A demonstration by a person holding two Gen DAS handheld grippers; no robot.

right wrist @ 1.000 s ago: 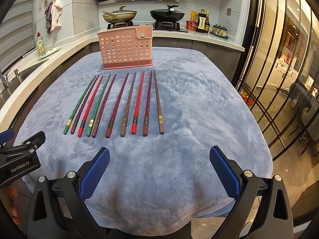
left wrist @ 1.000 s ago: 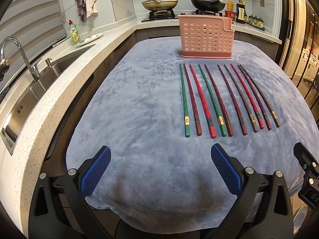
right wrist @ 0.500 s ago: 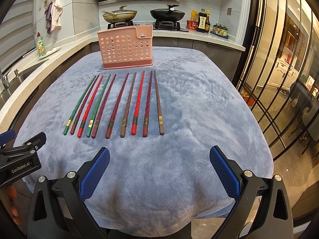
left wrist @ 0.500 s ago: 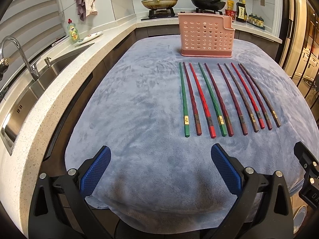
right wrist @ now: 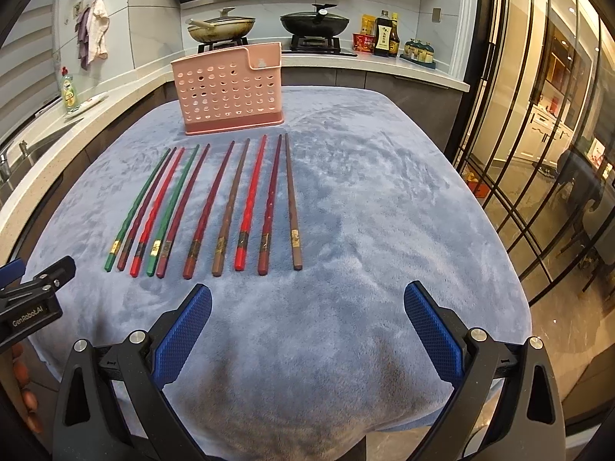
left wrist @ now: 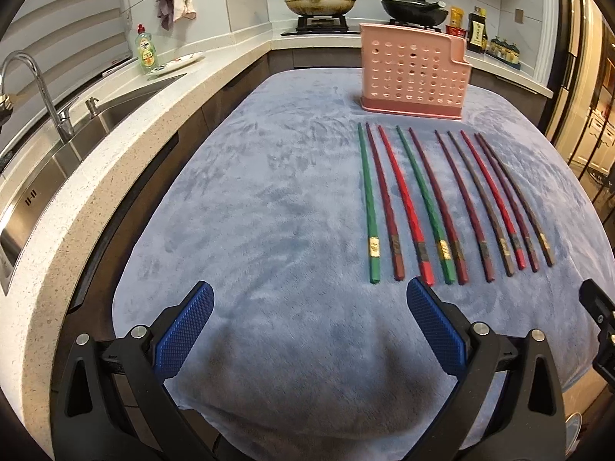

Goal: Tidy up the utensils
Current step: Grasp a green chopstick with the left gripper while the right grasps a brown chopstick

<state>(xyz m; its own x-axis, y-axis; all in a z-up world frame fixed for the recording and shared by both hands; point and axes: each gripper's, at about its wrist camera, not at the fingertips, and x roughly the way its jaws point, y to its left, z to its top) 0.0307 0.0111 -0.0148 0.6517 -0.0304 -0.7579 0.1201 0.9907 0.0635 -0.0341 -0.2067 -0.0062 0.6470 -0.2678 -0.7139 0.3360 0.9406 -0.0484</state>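
Several chopsticks, green, red, maroon and brown, lie side by side in a row [left wrist: 446,207] on a blue-grey cloth [left wrist: 269,211]; the row also shows in the right wrist view [right wrist: 215,207]. A pink perforated utensil holder [left wrist: 413,71] stands upright behind them, also in the right wrist view [right wrist: 230,92]. My left gripper [left wrist: 309,330] is open and empty, near the cloth's front edge, left of the row. My right gripper [right wrist: 307,330] is open and empty, just in front of the row's right end.
A speckled counter with a sink [left wrist: 96,115] and tap runs along the left. A stove with two pans [right wrist: 269,25] and bottles [right wrist: 384,36] stands behind the holder. Glass doors [right wrist: 538,153] are on the right. The cloth [right wrist: 384,211] drops off at its front edge.
The left gripper has drifted slightly forward and up, so the chopstick row looks a little nearer. The right gripper has barely moved. Both stay open.
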